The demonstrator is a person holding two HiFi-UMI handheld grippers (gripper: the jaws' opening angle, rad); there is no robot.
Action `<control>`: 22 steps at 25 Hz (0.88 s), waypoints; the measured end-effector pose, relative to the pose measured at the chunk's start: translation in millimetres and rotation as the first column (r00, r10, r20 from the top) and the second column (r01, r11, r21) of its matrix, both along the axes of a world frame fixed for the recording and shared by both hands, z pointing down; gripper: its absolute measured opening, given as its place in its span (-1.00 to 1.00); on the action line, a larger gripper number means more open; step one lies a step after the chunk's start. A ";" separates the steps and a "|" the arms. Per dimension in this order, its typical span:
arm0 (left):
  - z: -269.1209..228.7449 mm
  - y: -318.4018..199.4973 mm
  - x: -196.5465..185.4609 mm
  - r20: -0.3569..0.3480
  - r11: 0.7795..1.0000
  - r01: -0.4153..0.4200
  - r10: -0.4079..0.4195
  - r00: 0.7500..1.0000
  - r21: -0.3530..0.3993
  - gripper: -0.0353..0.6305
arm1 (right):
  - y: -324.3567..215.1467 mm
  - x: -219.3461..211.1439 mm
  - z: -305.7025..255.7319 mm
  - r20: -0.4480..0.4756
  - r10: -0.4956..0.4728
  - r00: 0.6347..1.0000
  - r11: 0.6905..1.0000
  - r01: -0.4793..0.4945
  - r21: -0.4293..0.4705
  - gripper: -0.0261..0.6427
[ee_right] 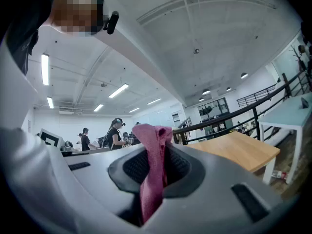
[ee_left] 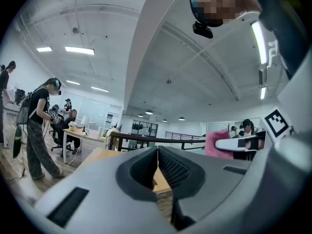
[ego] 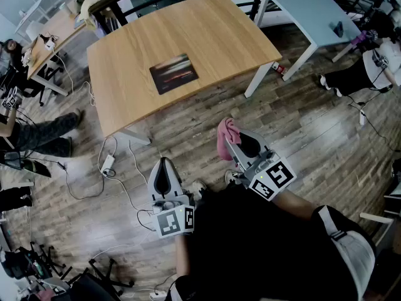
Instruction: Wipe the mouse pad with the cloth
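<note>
Up on wooden table (ego: 213,36), mouse pad (ego: 174,73) sat flat, well apart from both grippers. Had right gripper (ego: 235,144) clamped on pink cloth (ego: 225,133), left gripper (ego: 164,163) pinched together on nothing. Wiping not started imo. Whole approach plus wipe left.

Wooden table (ego: 219,30), white table (ego: 307,14), power strip (ego: 108,164) on floor
</note>
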State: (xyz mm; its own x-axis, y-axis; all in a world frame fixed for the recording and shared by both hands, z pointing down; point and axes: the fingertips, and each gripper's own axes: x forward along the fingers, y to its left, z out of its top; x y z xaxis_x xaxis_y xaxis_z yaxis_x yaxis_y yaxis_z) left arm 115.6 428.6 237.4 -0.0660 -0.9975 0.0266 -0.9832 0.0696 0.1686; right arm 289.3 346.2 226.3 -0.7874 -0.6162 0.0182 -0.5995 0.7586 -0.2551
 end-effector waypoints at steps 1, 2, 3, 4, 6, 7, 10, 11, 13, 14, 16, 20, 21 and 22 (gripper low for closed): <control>-0.5 0.7 -0.7 0.002 1.000 0.000 0.000 1.000 0.000 -0.82 | 0.7 -1.0 -0.8 0.000 -0.001 1.000 1.000 0.001 0.000 -0.73; -0.9 1.6 -1.3 0.003 1.000 0.001 -0.001 1.000 -0.001 -0.82 | 1.4 -1.8 -1.4 0.000 -0.002 1.000 1.000 0.002 0.001 -0.73; -0.9 2.7 -1.8 0.003 1.000 0.001 -0.001 1.000 -0.002 -0.82 | 2.4 -2.3 -1.8 0.000 -0.003 1.000 1.000 0.003 0.001 -0.73; -0.5 4.0 -2.2 0.002 1.000 0.003 -0.003 1.000 -0.003 -0.82 | 3.6 -2.5 -1.9 0.000 -0.004 1.000 1.000 0.004 0.001 -0.73; 0.7 6.4 -2.1 -0.002 1.000 0.005 -0.005 1.000 -0.006 -0.82 | 5.5 -2.1 -1.2 -0.002 -0.006 1.000 1.000 0.006 0.002 -0.74; 1.2 6.9 -2.2 -0.002 1.000 0.004 -0.004 1.000 -0.007 -0.82 | 5.8 -2.5 -0.6 -0.004 -0.006 1.000 1.000 0.006 0.004 -0.74; 1.6 7.8 -7.3 0.000 1.000 -0.003 0.003 1.000 -0.008 -0.82 | 5.5 -8.1 0.9 -0.010 -0.004 1.000 1.000 0.004 0.006 -0.74; 2.0 8.6 -10.2 -0.002 1.000 -0.006 0.006 1.000 -0.009 -0.82 | 5.5 -10.4 0.9 -0.009 0.002 1.000 1.000 -0.002 0.005 -0.74; 3.3 10.4 -16.4 -0.005 1.000 -0.014 0.014 1.000 -0.011 -0.82 | 5.4 -13.9 0.3 0.004 0.021 1.000 1.000 -0.021 -0.001 -0.73; 4.1 11.4 -19.8 -0.007 1.000 -0.018 0.018 1.000 -0.012 -0.82 | 5.4 -15.5 -0.1 0.014 0.030 0.999 1.000 -0.030 -0.007 -0.73; 5.8 13.6 -27.3 -0.011 1.000 -0.026 0.026 1.000 -0.016 -0.82 | 6.5 -20.2 0.0 0.024 0.046 0.999 0.999 -0.046 -0.014 -0.73; 13.5 18.6 -42.9 -0.018 0.998 -0.051 0.050 0.999 -0.034 -0.82 | 13.2 -33.2 4.5 0.010 0.068 0.998 0.997 -0.068 -0.019 -0.73; 15.6 19.1 -47.0 -0.020 0.997 -0.059 0.059 0.998 -0.040 -0.82 | 14.7 -36.5 5.8 0.007 0.076 0.997 0.997 -0.076 -0.022 -0.73; 17.6 19.3 -51.1 -0.021 0.997 -0.069 0.068 0.997 -0.044 -0.82 | 16.1 -39.9 7.0 0.003 0.085 0.996 0.996 -0.085 -0.022 -0.73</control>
